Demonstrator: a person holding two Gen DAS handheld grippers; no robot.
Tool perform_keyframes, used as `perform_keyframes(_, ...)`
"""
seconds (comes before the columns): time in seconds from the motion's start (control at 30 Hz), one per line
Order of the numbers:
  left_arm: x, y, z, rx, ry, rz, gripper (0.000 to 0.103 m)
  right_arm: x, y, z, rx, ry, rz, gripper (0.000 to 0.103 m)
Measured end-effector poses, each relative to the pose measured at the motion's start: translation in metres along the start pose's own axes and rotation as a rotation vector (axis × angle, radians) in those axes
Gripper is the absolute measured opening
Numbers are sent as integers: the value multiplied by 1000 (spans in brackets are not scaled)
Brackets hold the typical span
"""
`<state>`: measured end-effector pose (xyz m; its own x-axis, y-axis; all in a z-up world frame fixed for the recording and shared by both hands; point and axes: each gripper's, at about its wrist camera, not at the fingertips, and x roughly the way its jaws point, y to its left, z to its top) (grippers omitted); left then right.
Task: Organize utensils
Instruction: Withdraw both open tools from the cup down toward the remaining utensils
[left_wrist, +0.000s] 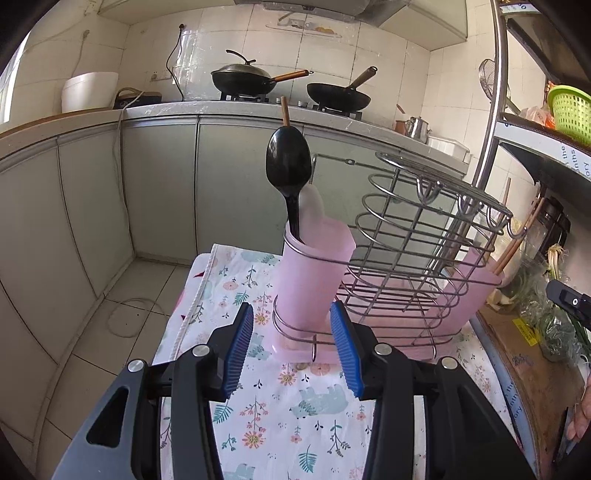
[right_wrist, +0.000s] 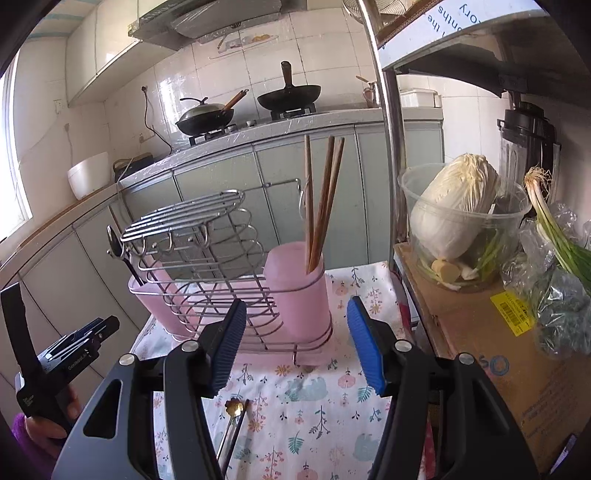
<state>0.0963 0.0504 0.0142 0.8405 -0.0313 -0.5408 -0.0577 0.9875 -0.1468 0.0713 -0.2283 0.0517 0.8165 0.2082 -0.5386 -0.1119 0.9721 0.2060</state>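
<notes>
I am working in a home kitchen. Ahead of me a gas hob holds a lidded black wok with a wooden handle (left_wrist: 242, 77) and an open black pan (left_wrist: 338, 96), backed by white wall tiles (left_wrist: 218, 33) above grey-green cabinet doors (left_wrist: 159, 184). To one side a metal shelf carries a whole napa cabbage in a clear plastic tub (right_wrist: 456, 210) and loose green spring onions (right_wrist: 554, 229). A white rice cooker (left_wrist: 88, 90) sits in the corner.

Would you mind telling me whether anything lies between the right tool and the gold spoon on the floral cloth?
Nothing visible does. The gold spoon lies on the cloth just below the open right tool, beside a thin dark utensil.
</notes>
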Motion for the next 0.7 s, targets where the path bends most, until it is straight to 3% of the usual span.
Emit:
perform_keyframes(0.37,-5,-9,-22,51,90,-58,43,11,4,-37,9,97,8,58)
perform_keyframes(0.7,11,-19,-43,67,239,-130,43,23,1,-52,23,160,23,58)
